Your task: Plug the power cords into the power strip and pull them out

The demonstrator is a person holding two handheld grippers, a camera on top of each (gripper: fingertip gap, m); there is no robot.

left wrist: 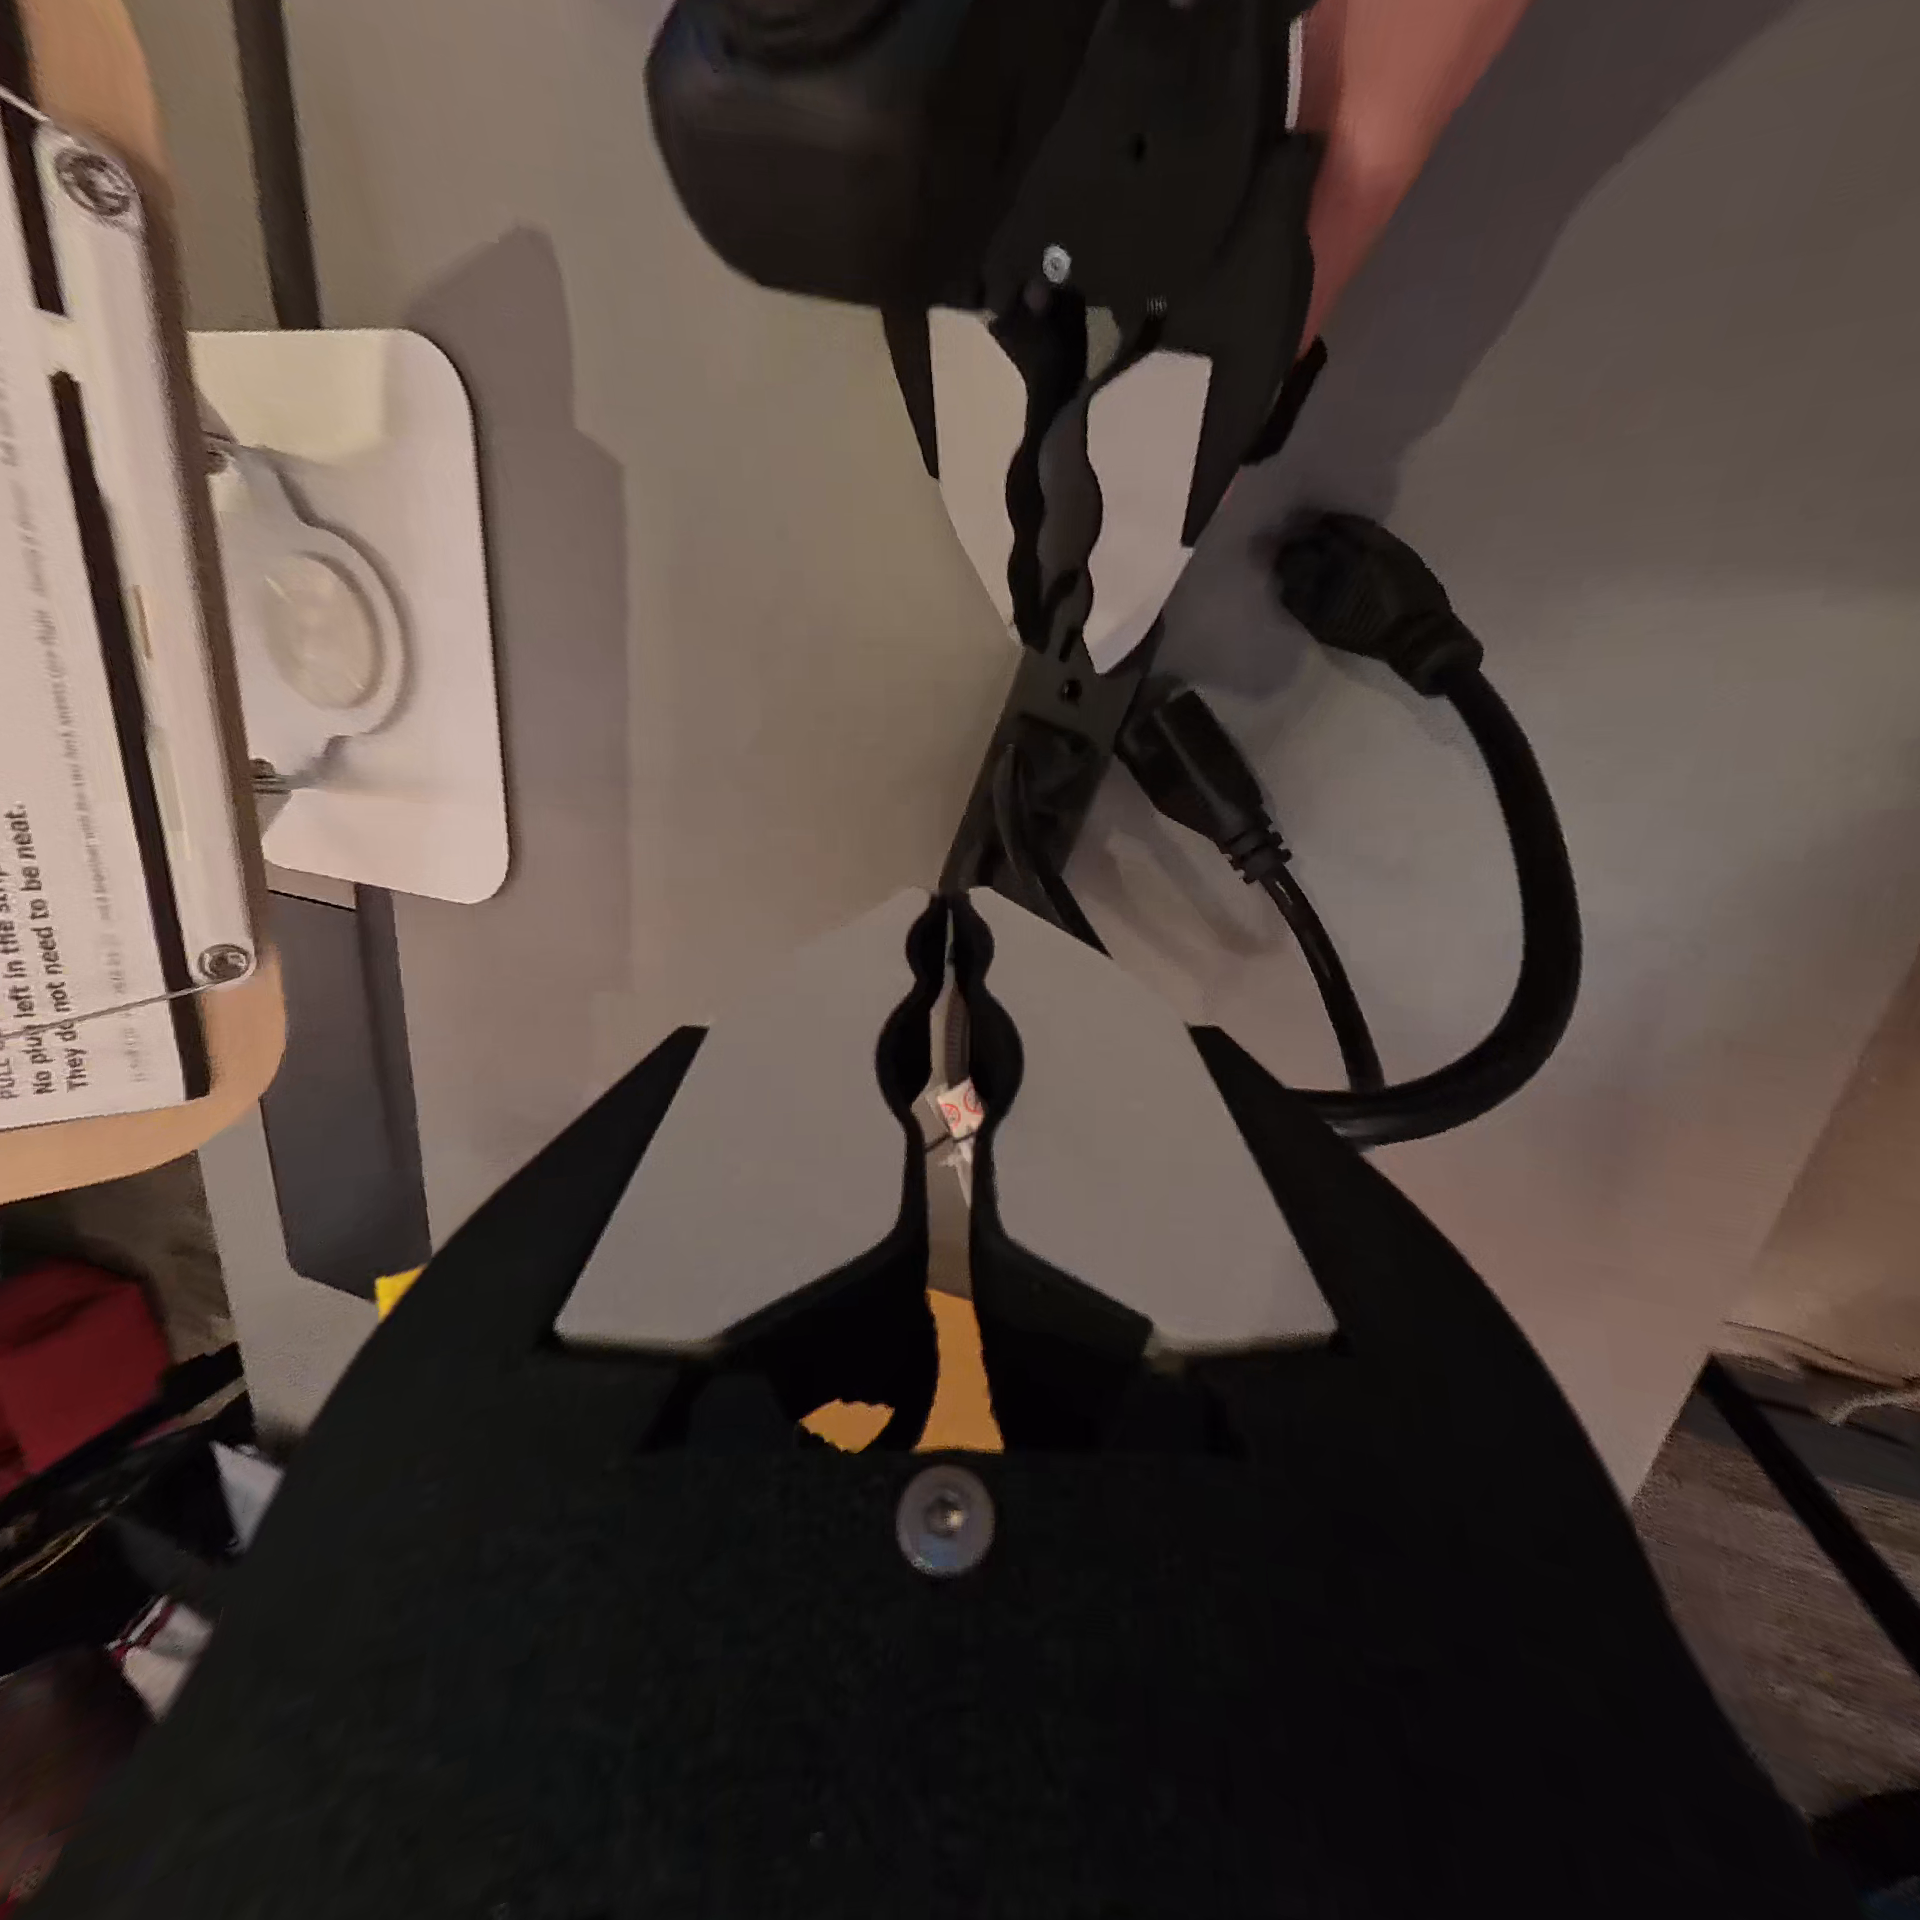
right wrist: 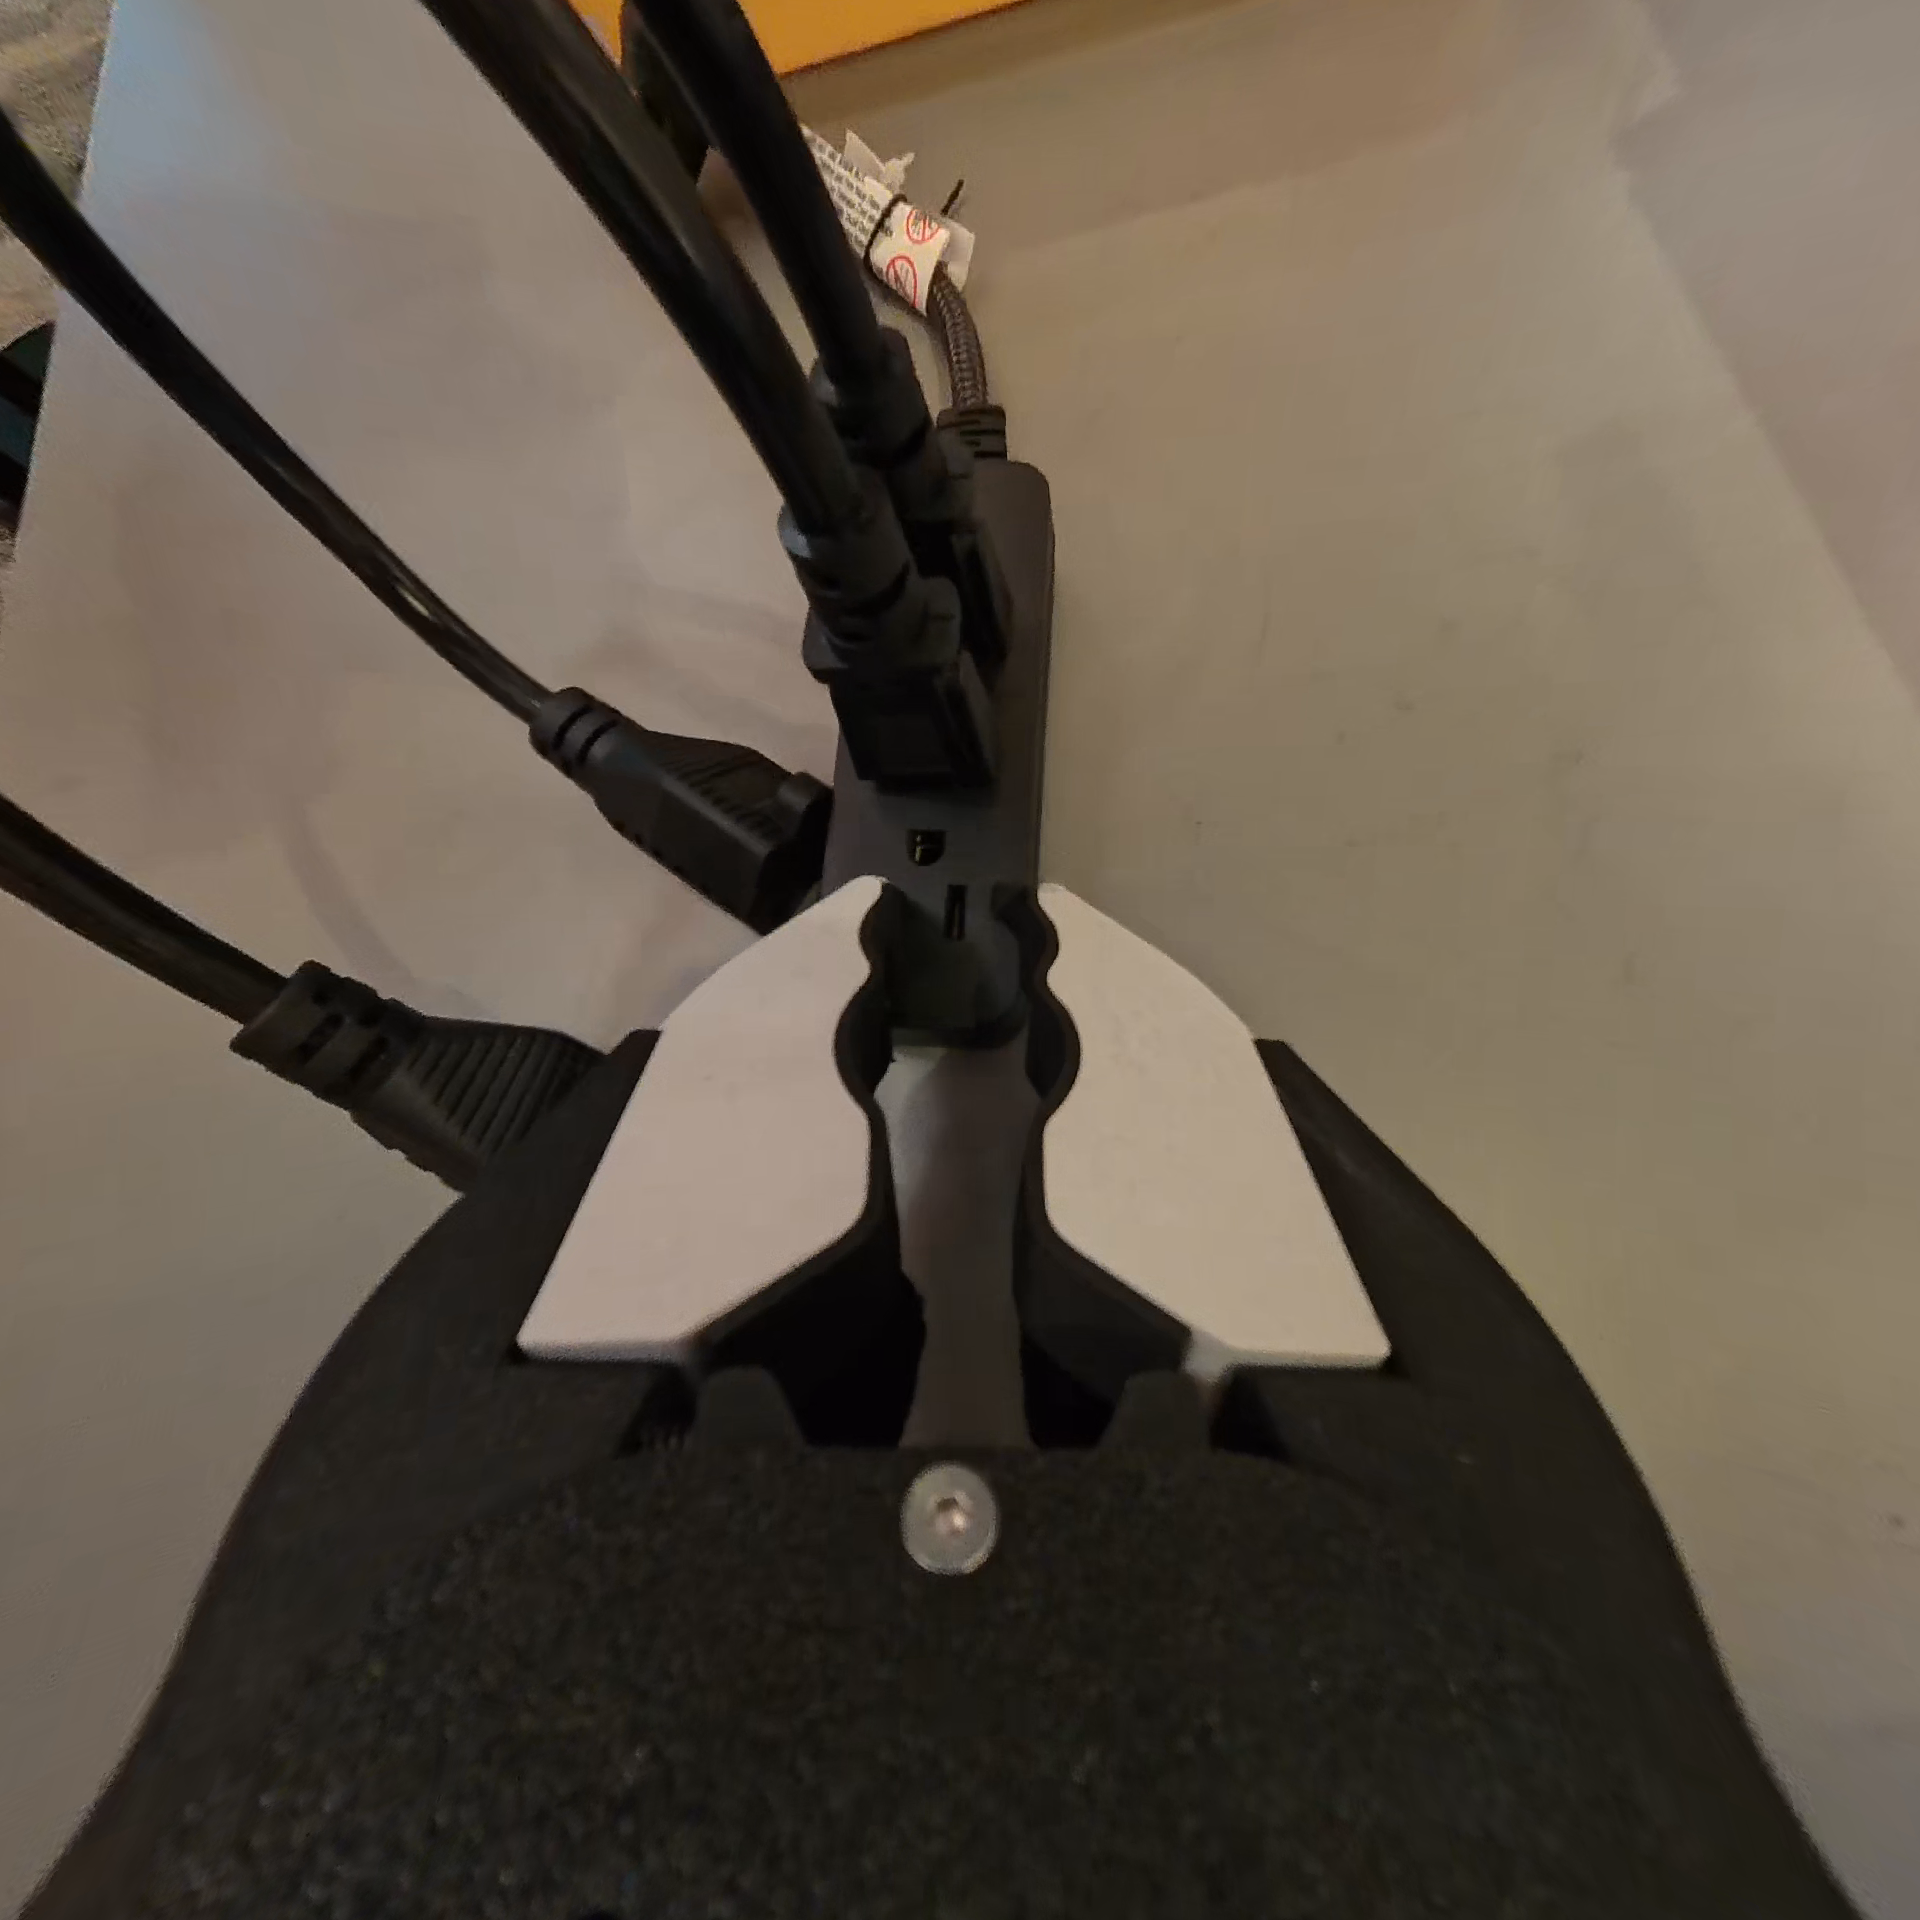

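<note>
A black power strip (right wrist: pixel 1003 665) lies on the pale table, narrow end toward my right gripper (right wrist: pixel 956 971), which is shut on that near end. Two black plugs (right wrist: pixel 914 717) sit in its top face. Another plug (right wrist: pixel 707 821) meets its left side, and a fourth plug (right wrist: pixel 416 1081) lies farther left. The strip's braided cord (right wrist: pixel 961 343) carries a white tag. In the left wrist view my left gripper (left wrist: pixel 951 920) is shut, tips at the strip's (left wrist: pixel 1039 790) far end, with the tagged cord (left wrist: pixel 956 1112) showing in the slit. The right gripper (left wrist: pixel 1049 623) faces it.
A wooden board with a white printed sheet (left wrist: pixel 94 623) and a white plate with a round metal fitting (left wrist: pixel 353 623) stand at the left. A hand (left wrist: pixel 1382 156) holds the right gripper. Looping black cords (left wrist: pixel 1538 883) lie to the right. Clutter (left wrist: pixel 83 1403) sits off the table's corner. The tips of one gripper are about 15 centimeters away from the tips of the other.
</note>
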